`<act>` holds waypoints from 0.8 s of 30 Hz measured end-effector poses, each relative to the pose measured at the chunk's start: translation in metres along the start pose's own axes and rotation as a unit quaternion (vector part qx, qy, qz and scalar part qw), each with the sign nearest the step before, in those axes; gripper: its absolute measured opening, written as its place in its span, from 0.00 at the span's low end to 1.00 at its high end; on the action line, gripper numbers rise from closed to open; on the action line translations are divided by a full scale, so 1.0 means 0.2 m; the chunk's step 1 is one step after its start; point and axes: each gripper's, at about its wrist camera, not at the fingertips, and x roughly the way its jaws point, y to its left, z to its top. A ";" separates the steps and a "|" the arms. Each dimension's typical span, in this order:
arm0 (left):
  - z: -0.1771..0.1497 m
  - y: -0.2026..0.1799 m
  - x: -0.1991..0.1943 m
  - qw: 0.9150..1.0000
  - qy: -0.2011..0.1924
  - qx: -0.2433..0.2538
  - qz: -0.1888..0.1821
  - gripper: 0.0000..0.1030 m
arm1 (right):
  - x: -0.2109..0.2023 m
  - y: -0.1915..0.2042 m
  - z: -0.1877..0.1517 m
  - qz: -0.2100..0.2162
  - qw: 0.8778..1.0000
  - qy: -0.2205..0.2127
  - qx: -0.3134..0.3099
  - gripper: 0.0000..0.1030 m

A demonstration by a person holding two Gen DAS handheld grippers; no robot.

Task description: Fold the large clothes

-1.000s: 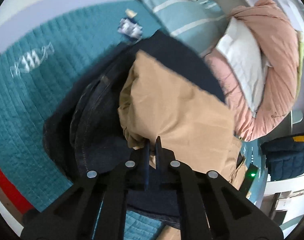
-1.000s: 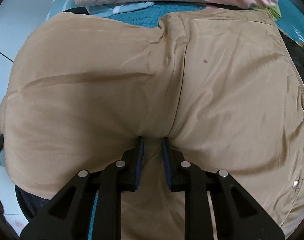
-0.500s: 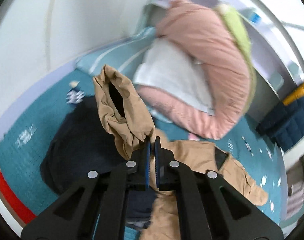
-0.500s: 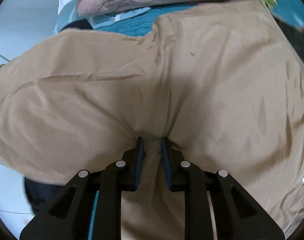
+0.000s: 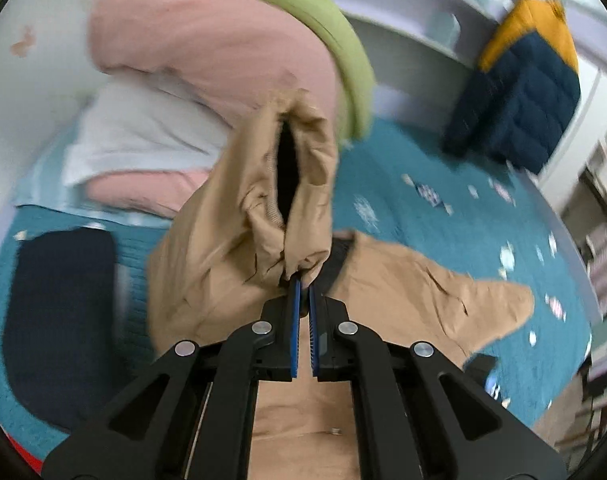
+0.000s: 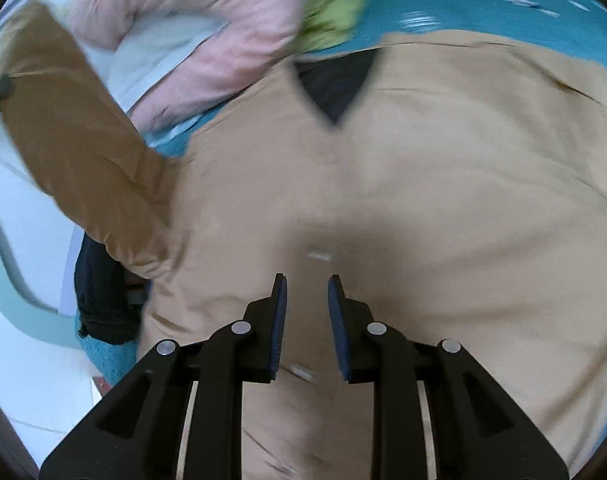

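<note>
A tan jacket [image 6: 423,208] lies spread on the teal bed cover [image 5: 403,184], its dark lining showing at the collar. My left gripper [image 5: 302,280] is shut on the cuff of the jacket's sleeve [image 5: 263,200] and holds it lifted above the jacket body [image 5: 415,292]. The lifted sleeve also shows at the left of the right wrist view [image 6: 75,148]. My right gripper [image 6: 306,280] is open and empty, hovering just above the jacket's middle.
A pink quilt [image 5: 207,36] with a green blanket [image 5: 327,28] and a white pillow [image 5: 143,128] is piled at the head of the bed. A dark garment [image 5: 59,320] lies at the left. A navy-and-yellow puffer jacket [image 5: 519,92] hangs at the right.
My left gripper has lifted the sleeve and swung it over toward the jacket body. My right gripper has let go of the jacket fabric and opened.
</note>
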 end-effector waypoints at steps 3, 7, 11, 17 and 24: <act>-0.08 -0.20 0.25 0.998 0.051 0.031 -0.005 0.04 | -0.11 -0.21 -0.06 -0.017 0.999 -0.012 0.041 0.21; -0.30 -0.41 0.58 0.990 0.122 0.068 -0.009 0.04 | -0.22 -0.44 -0.16 -0.018 0.994 -0.043 0.100 0.21; -0.56 -0.54 0.87 0.979 0.185 0.086 0.008 0.04 | -0.24 -0.59 -0.21 -0.010 0.989 -0.049 0.138 0.21; -0.73 -0.51 0.88 0.973 0.220 0.075 -0.004 0.16 | -0.29 -0.77 -0.22 0.023 0.979 -0.082 0.188 0.21; -0.72 -0.58 0.70 0.973 0.207 0.085 -0.051 0.47 | -0.29 -0.88 -0.20 0.063 0.967 -0.089 0.229 0.22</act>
